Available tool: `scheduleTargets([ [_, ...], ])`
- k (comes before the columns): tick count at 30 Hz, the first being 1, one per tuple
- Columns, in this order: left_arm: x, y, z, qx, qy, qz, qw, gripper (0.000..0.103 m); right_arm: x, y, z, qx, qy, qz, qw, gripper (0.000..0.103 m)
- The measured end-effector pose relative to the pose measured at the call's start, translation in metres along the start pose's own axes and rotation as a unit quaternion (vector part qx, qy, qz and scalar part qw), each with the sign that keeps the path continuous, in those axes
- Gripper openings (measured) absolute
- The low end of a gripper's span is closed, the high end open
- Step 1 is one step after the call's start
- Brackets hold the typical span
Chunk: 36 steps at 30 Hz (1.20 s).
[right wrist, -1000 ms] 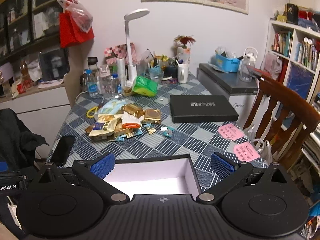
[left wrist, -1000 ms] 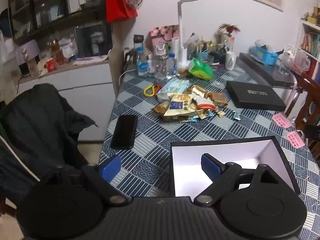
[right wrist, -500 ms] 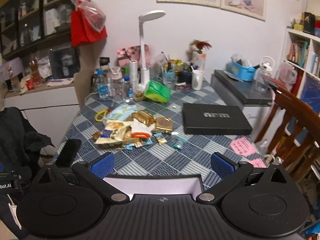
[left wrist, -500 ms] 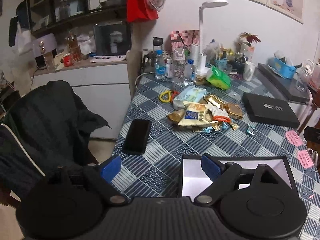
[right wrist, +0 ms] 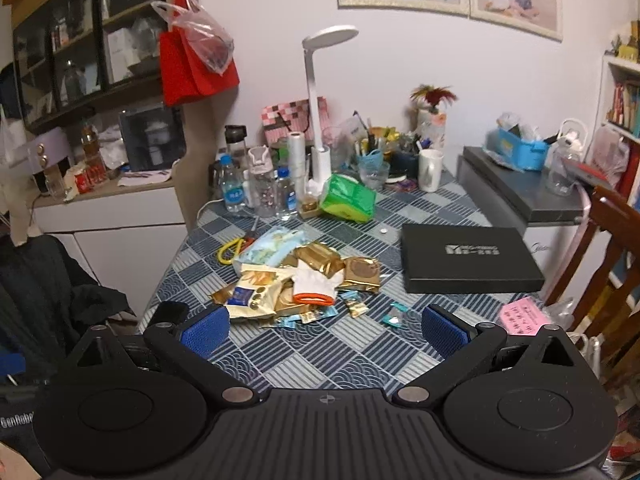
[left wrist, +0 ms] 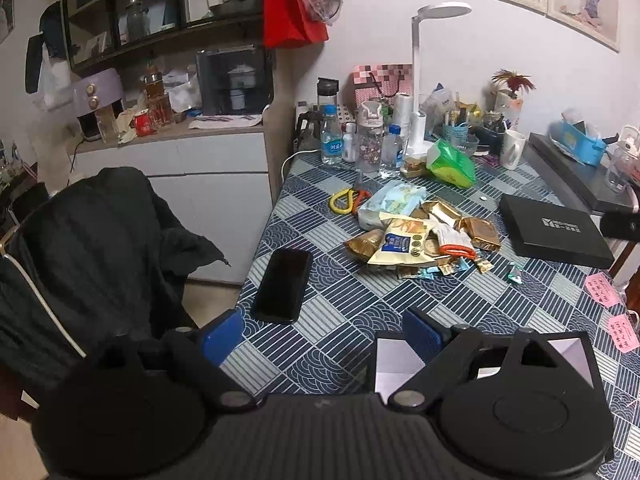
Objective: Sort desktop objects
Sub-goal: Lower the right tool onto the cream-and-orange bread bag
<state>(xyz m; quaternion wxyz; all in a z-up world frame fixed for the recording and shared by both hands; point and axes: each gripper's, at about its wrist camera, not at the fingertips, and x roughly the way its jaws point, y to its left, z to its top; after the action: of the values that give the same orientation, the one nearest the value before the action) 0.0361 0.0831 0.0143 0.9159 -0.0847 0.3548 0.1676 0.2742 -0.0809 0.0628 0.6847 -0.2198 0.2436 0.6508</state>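
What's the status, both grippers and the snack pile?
Left gripper open, empty, near table edge. Right gripper open, empty, facing the snack pile. Pile untouched mid-table. Open box under left jaws; phone lies just ahead.

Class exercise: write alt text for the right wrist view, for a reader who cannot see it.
The open right gripper hovers empty over a blue patterned table, facing a pile of gold snack packets. A flat black box lies right of the pile, and a white desk lamp stands behind it.
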Motion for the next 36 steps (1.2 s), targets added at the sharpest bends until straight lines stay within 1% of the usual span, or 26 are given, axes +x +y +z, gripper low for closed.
scheduleTargets([
  [6, 0.017, 0.010, -0.004, -0.005, 0.021, 0.012, 0.9997, 0.103, 0.042, 0.016, 0.013, 0.007, 0.033, 0.016, 0.999, 0.103],
  [11, 0.031, 0.018, -0.005, -0.009, 0.034, 0.019, 0.9992, 0.103, 0.077, 0.035, 0.017, 0.001, 0.057, 0.021, 0.998, 0.103],
  [16, 0.043, 0.023, -0.006, -0.002, 0.041, 0.030, 0.9987, 0.103, 0.112, 0.051, 0.019, 0.009, 0.086, 0.032, 0.996, 0.103],
  [27, 0.069, 0.034, -0.004, -0.008, 0.061, 0.036, 0.9975, 0.103, 0.183, 0.083, 0.026, -0.004, 0.128, 0.024, 0.991, 0.103],
  [36, 0.086, 0.047, -0.004, -0.020, 0.076, 0.045, 0.9959, 0.103, 0.232, 0.117, 0.027, -0.037, 0.146, 0.018, 0.989, 0.103],
])
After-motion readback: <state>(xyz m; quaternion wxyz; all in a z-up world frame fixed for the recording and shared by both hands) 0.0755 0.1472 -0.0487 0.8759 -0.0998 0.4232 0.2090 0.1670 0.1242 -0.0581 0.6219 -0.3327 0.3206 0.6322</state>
